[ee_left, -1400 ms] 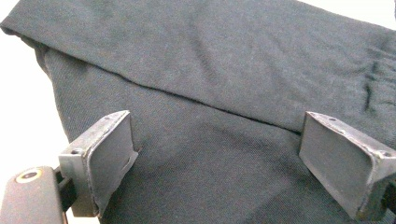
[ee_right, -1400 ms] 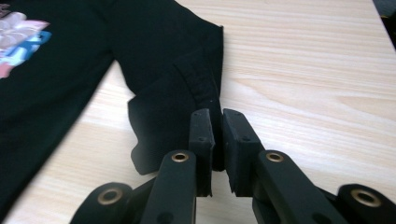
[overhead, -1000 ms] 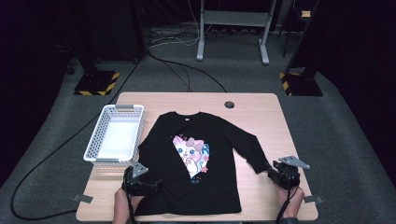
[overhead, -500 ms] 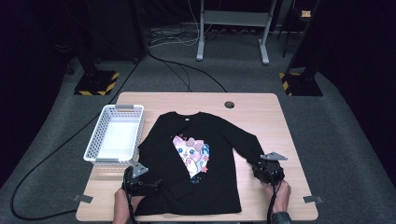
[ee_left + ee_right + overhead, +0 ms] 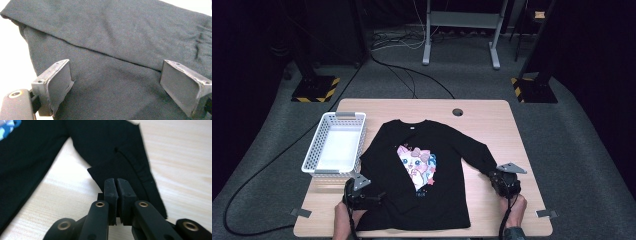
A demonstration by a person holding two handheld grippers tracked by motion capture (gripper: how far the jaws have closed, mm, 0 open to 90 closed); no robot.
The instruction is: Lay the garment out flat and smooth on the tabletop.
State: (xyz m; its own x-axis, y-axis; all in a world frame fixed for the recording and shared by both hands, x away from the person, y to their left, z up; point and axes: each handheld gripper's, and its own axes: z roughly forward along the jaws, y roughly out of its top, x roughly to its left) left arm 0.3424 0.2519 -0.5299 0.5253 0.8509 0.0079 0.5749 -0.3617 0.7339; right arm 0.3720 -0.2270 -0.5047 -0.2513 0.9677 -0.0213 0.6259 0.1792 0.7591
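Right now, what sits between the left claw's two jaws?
Black shirt fabric: the left claw stands open over it in the left gripper view, a folded edge crossing just beyond the jaws. The pads are not pressing it.

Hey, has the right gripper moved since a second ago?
Yes. The right gripper has shifted inward from the table's right edge to the shirt's sleeve cuff, its jaws just closing.

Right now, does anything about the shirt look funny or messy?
Only the black shirt's right sleeve: its cuff end is folded over on itself beside the shut right tool. The white basket sits straight.
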